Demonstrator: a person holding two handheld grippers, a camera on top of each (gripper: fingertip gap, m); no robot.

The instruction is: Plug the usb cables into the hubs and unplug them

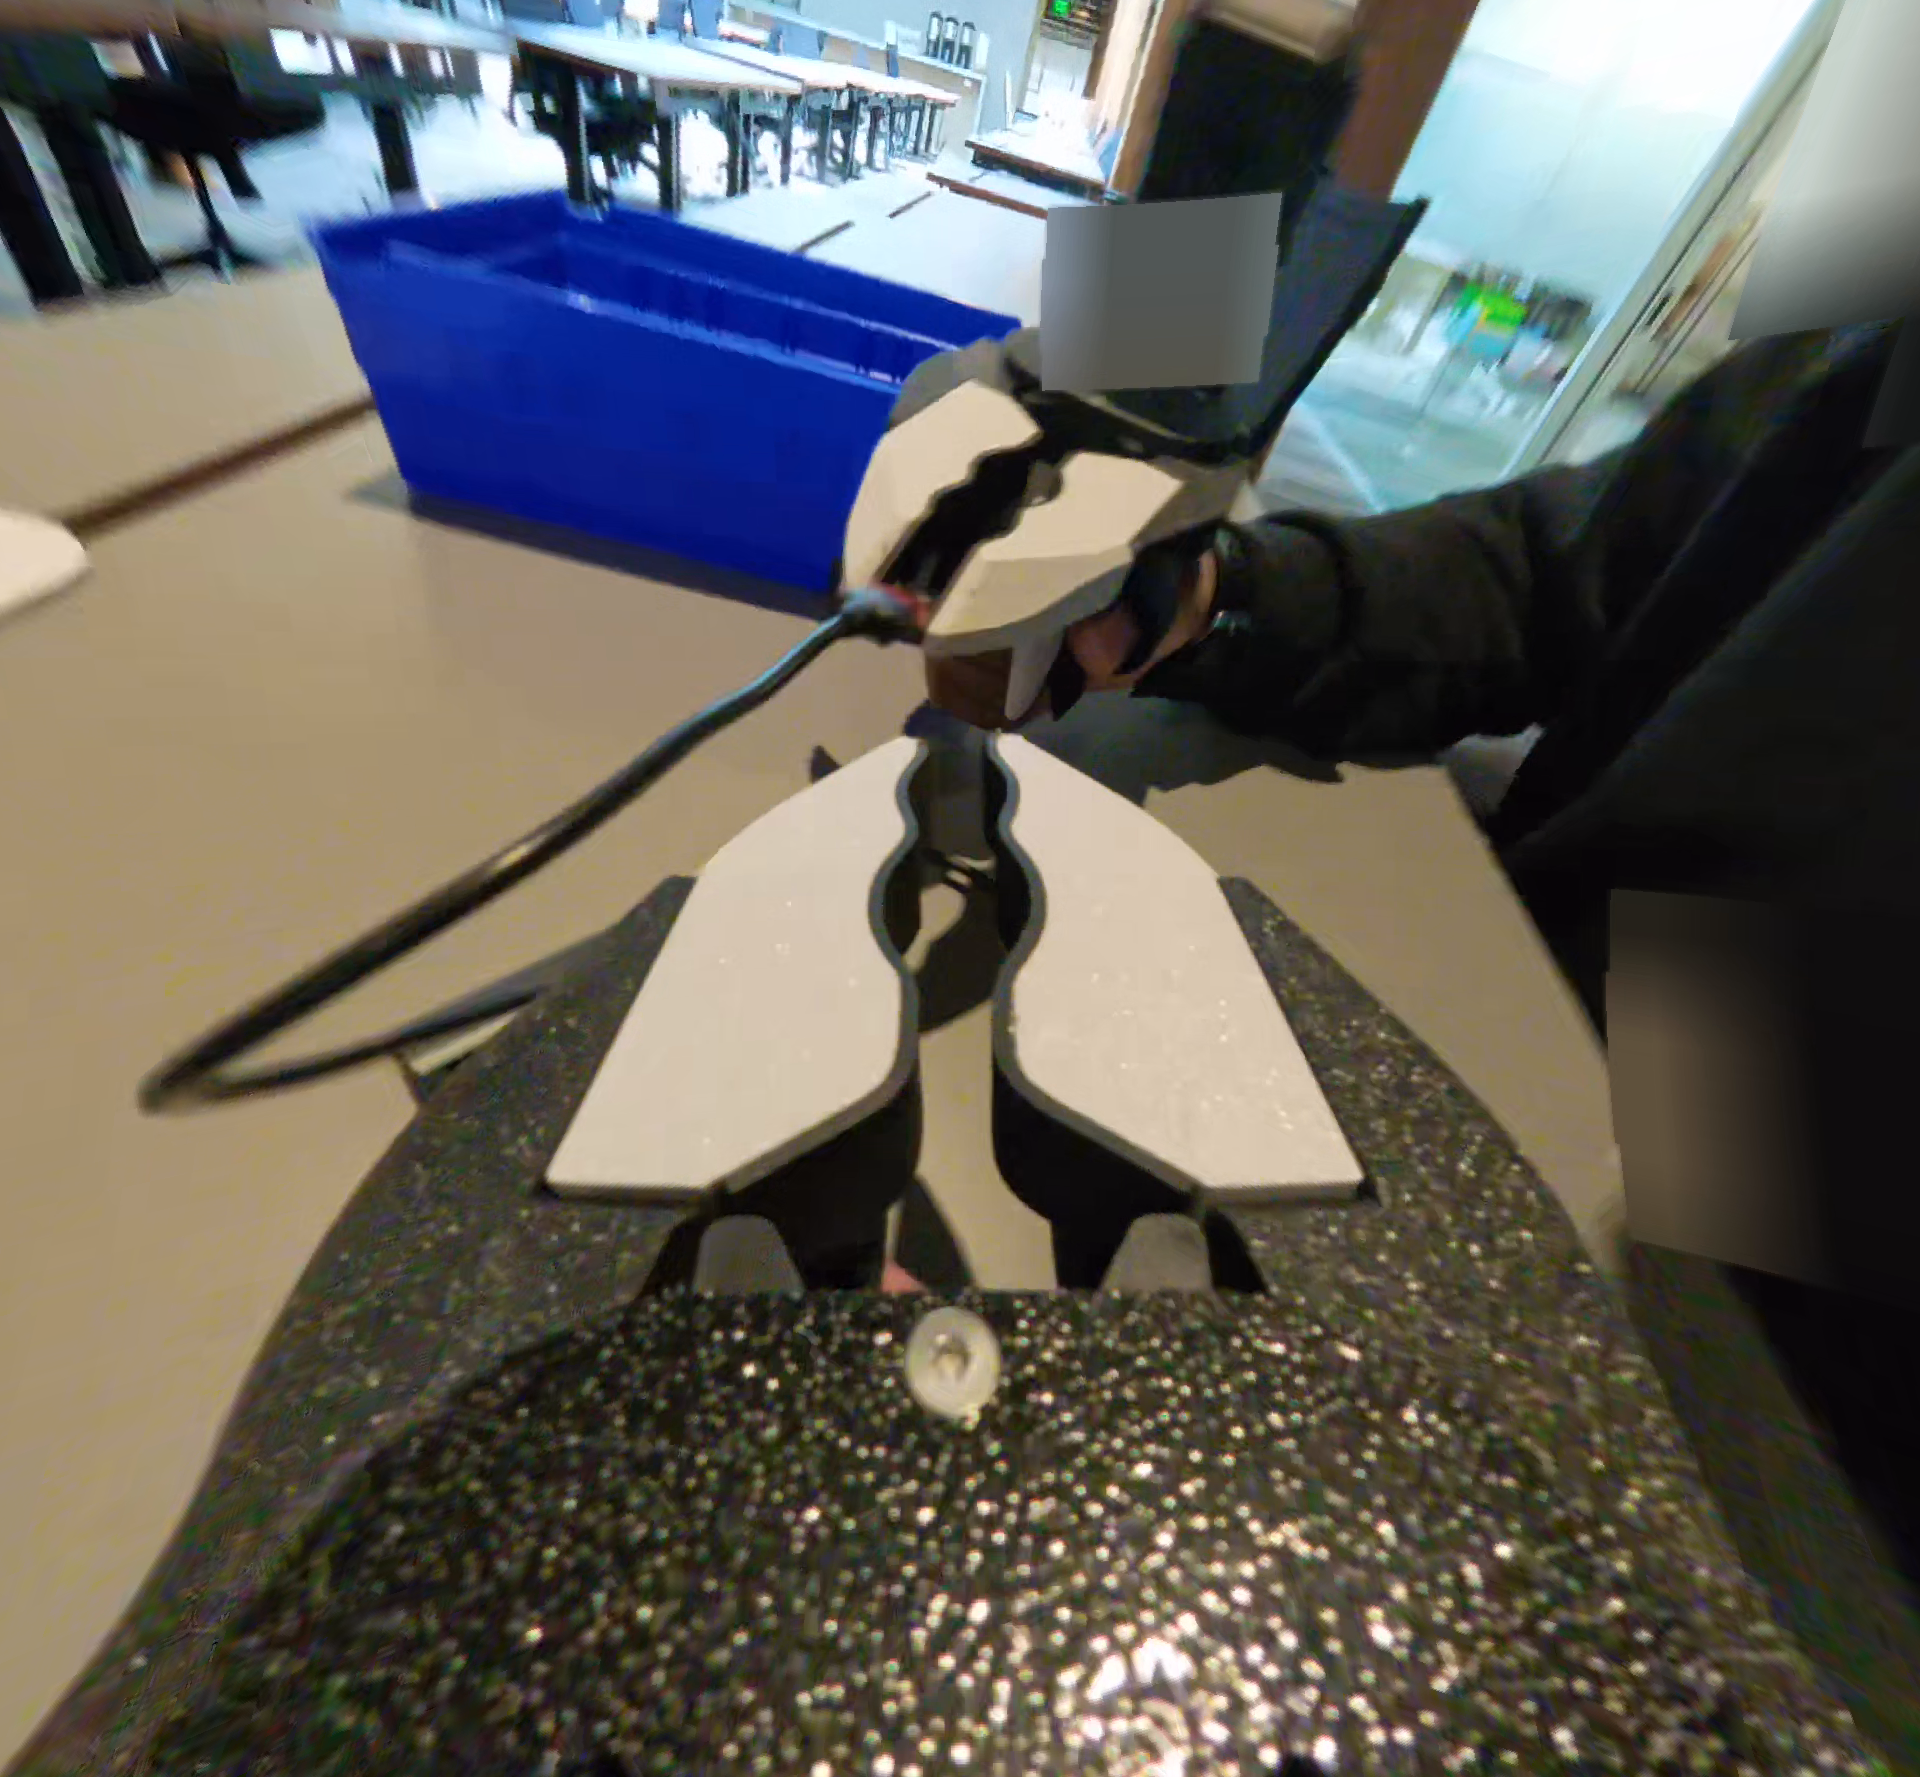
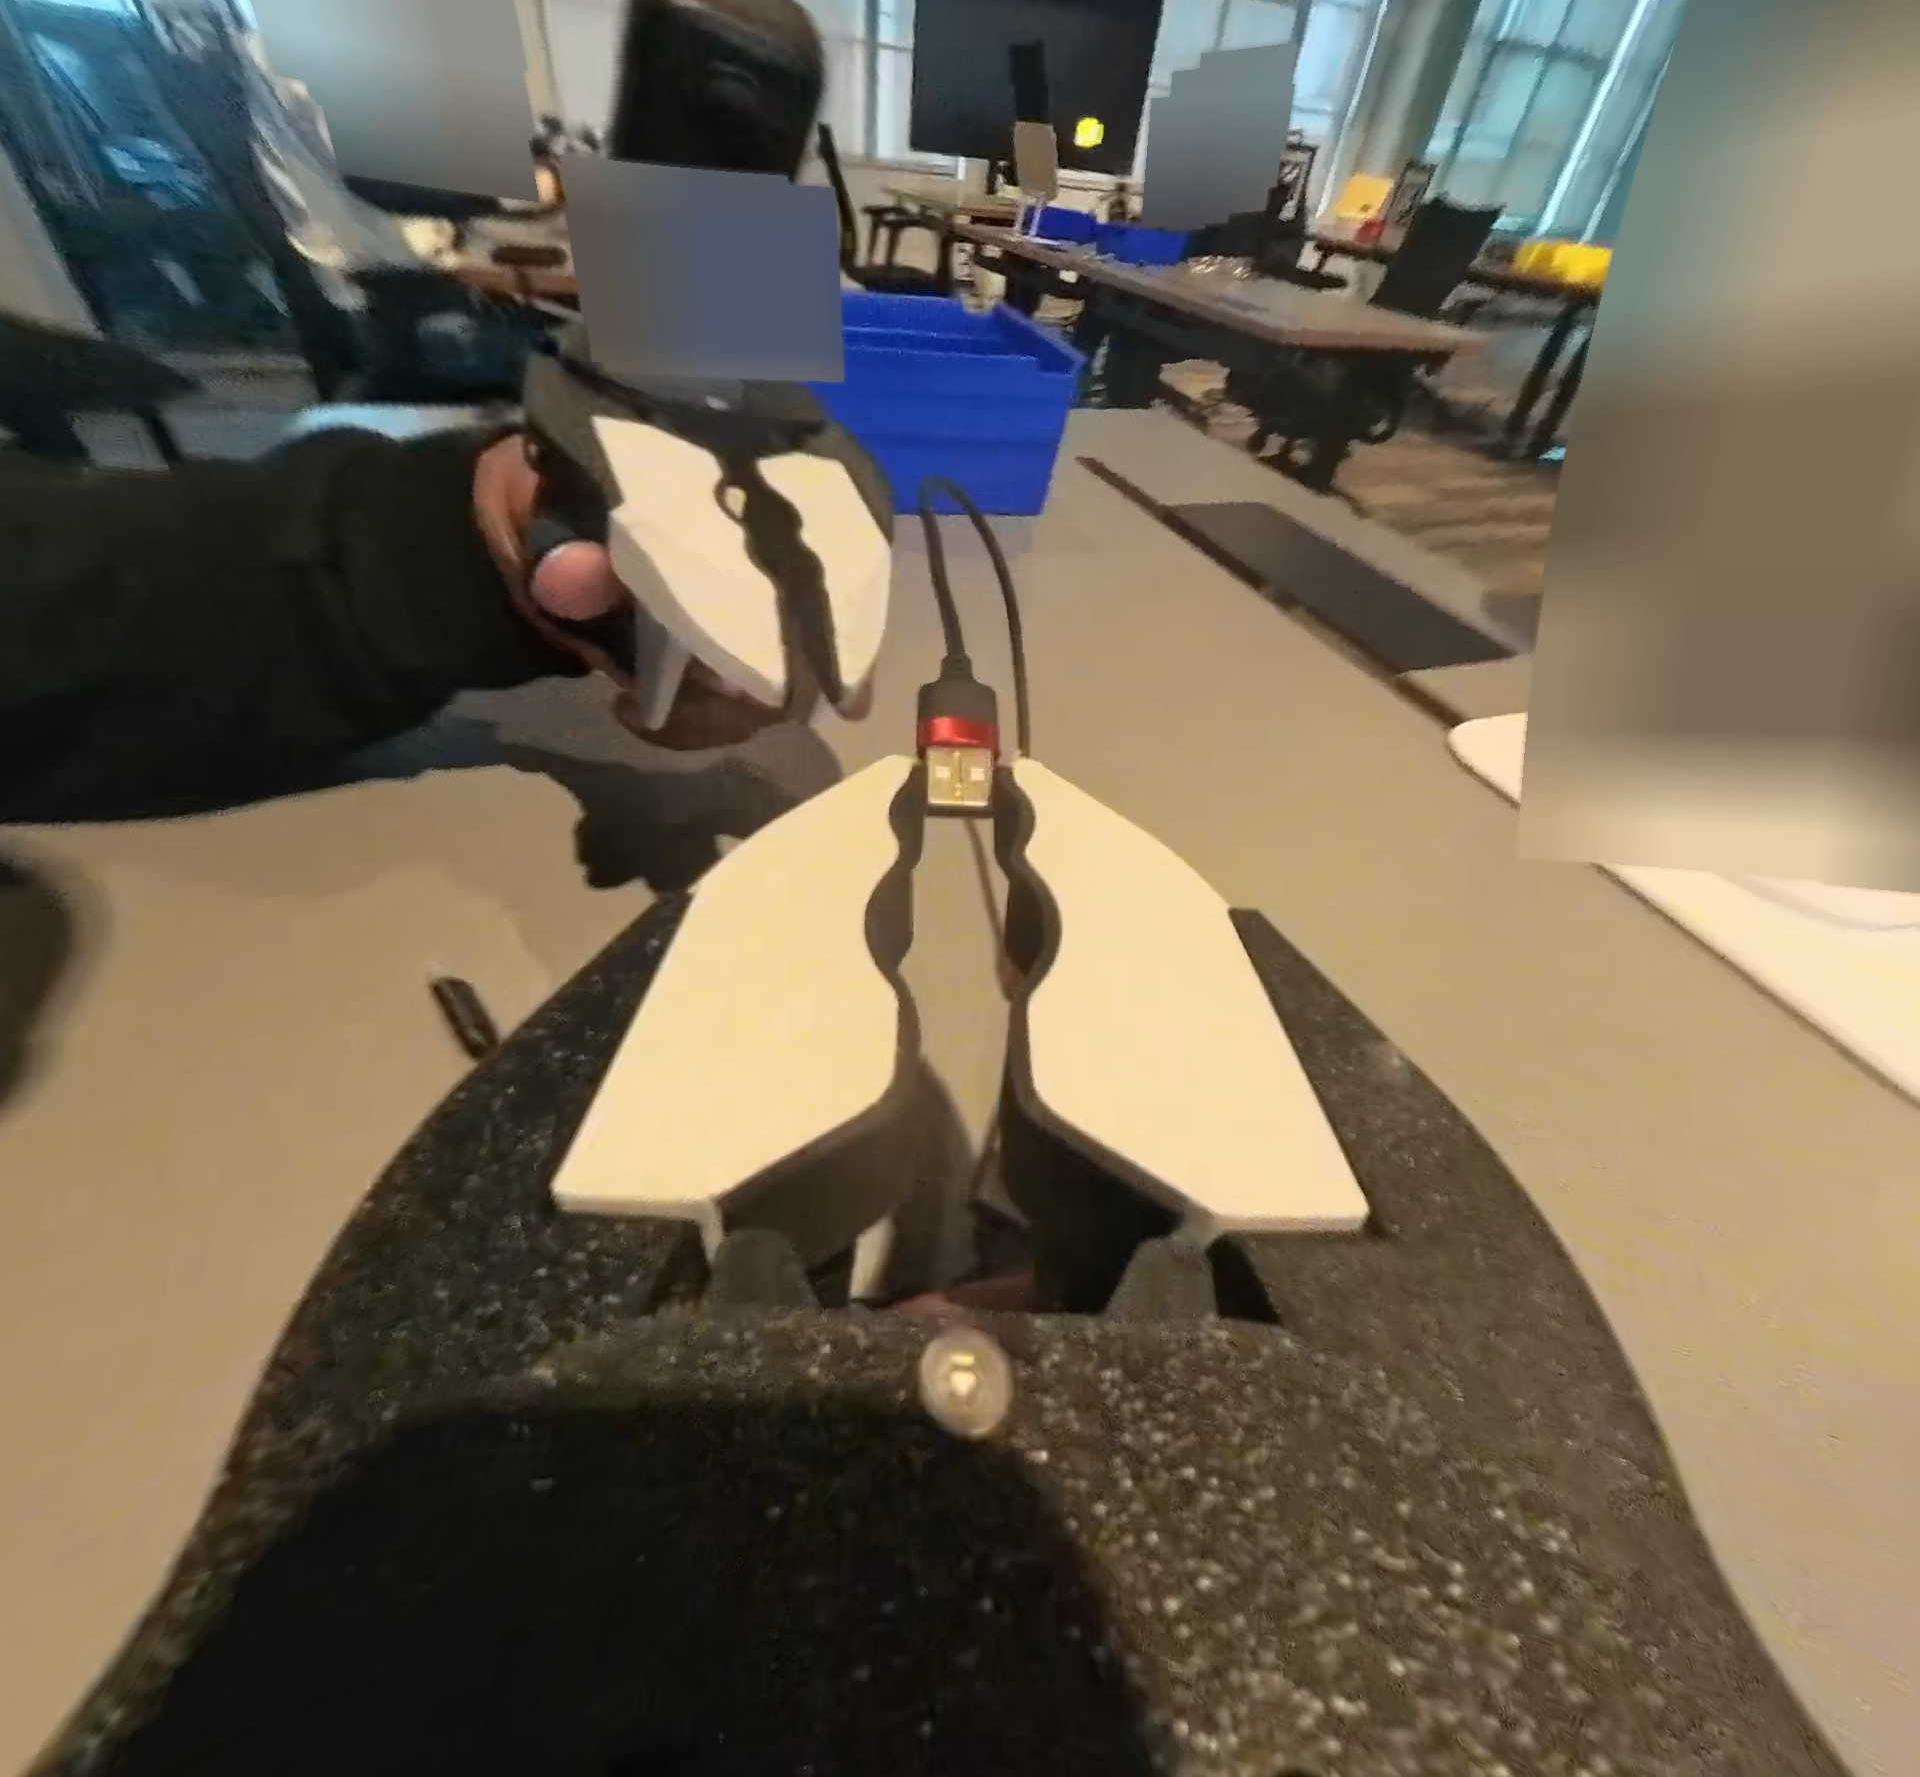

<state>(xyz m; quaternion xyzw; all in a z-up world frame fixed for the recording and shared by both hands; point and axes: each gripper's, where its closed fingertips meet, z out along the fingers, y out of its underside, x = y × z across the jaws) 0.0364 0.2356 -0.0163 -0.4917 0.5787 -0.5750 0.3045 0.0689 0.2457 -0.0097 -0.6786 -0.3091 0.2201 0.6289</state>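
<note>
My right gripper [image 2: 958, 771] is shut on a USB plug [image 2: 956, 759] with a red band and a metal end that points back at the camera. Its black cable [image 2: 971, 564] loops up and back down past the fingers. In the left wrist view the right gripper [image 1: 904, 610] holds that plug above my left fingertips, and the cable [image 1: 520, 865] sags down to the left. My left gripper [image 1: 951, 766] is shut on a slim dark grey hub [image 1: 961, 797]. It also shows in the right wrist view [image 2: 821, 693], just left of the plug; the hub is hidden there.
A blue bin [image 1: 623, 397] stands on the grey table [image 1: 208, 740] behind the grippers, also seen from the right [image 2: 966, 408]. A white sheet [image 2: 1766, 948] lies at the right, a dark mat strip [image 2: 1340, 584] farther back. A small black piece [image 2: 462, 1005] lies near left.
</note>
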